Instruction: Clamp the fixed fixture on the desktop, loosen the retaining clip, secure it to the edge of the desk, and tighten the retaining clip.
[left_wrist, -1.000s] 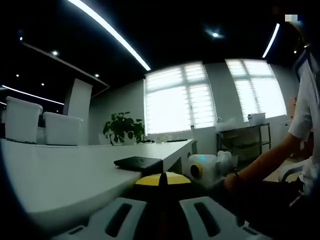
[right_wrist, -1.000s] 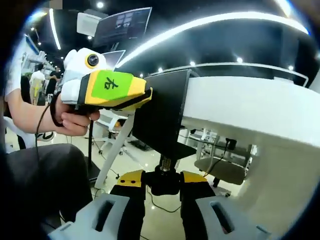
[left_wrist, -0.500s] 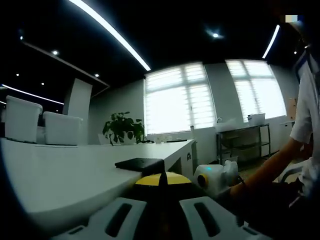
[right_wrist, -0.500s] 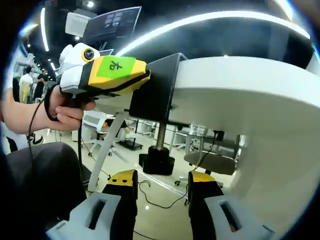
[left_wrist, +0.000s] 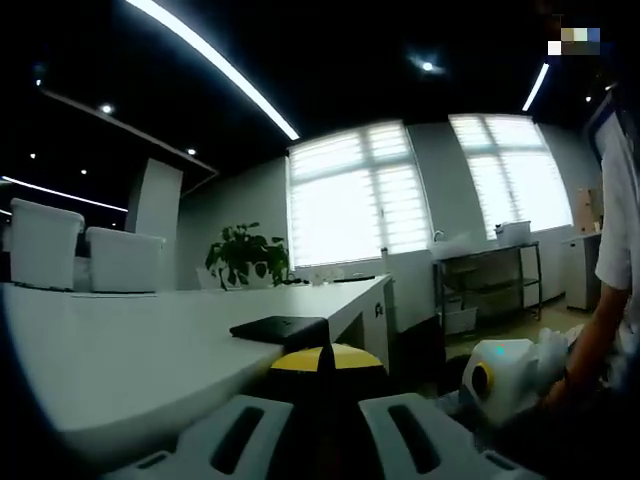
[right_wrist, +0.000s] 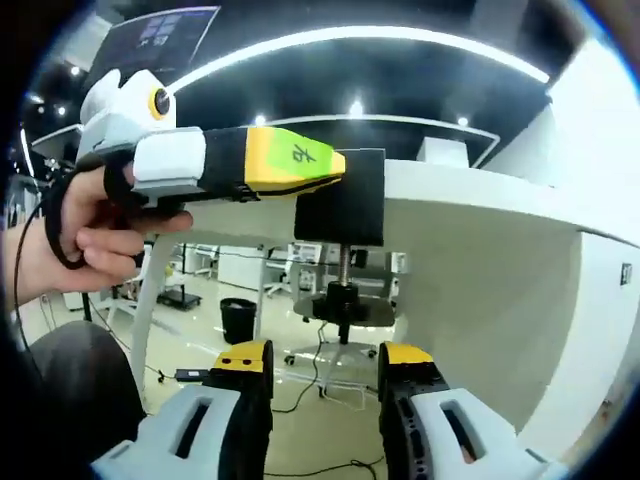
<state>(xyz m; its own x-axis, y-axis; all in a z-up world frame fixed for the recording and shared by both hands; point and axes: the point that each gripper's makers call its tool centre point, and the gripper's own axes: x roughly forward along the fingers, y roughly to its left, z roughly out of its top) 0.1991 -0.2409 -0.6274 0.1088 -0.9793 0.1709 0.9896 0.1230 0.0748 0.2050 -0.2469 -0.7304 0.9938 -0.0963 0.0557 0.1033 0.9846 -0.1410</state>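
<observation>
The black clamp fixture (right_wrist: 350, 210) sits over the edge of the white desk (right_wrist: 470, 270). Its screw and round knob (right_wrist: 343, 298) hang below the desk. In the left gripper view its flat top plate (left_wrist: 278, 327) lies on the desk top (left_wrist: 120, 350). My left gripper (left_wrist: 325, 358) is shut on the fixture, and it reaches in from the left in the right gripper view (right_wrist: 335, 165), held by a hand (right_wrist: 75, 225). My right gripper (right_wrist: 325, 362) is open, below and short of the knob, with nothing between its jaws. It also shows low beside the desk (left_wrist: 505, 375).
Two white chairs (left_wrist: 50, 240) and a potted plant (left_wrist: 245, 255) stand along the far side of the desk. A shelf rack (left_wrist: 490, 280) stands by the windows. Under the desk are a dark bin (right_wrist: 238, 320) and cables on the floor.
My right gripper let go of the knob, opened and drew back and down from the desk edge. The left gripper stays shut on the fixture.
</observation>
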